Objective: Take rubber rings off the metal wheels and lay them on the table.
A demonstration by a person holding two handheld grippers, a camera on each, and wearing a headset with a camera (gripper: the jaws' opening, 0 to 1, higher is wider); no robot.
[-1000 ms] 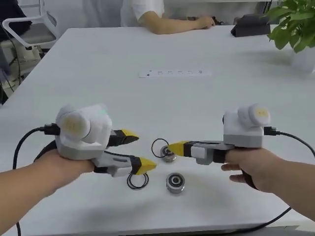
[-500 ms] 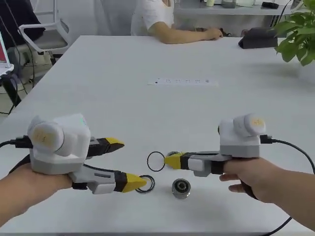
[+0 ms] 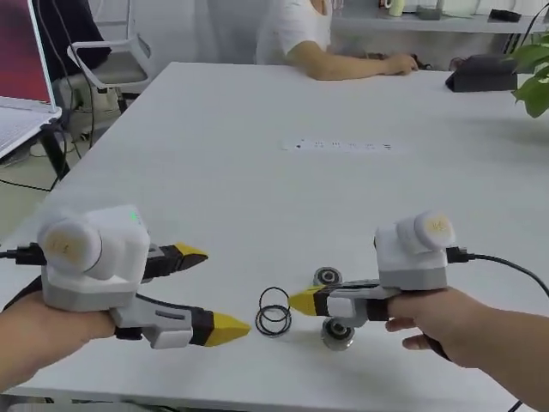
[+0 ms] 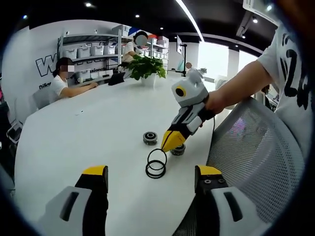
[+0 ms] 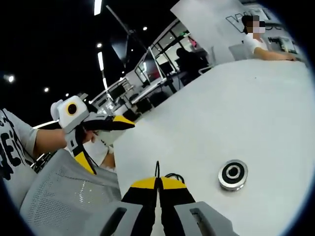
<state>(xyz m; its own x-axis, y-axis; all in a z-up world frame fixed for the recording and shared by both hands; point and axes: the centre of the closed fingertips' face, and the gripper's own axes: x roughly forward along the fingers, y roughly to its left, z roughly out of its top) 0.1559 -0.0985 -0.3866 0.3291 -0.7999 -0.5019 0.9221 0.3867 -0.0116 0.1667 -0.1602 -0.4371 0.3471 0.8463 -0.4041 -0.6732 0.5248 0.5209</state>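
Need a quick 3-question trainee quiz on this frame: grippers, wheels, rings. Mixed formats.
1. True or false: the left gripper has its jaws open.
2. How many metal wheels lie on the table?
3. The right gripper is pinching: A) a wheel B) a rubber ring C) nothing.
Key: 1 true. 2 two. 3 B.
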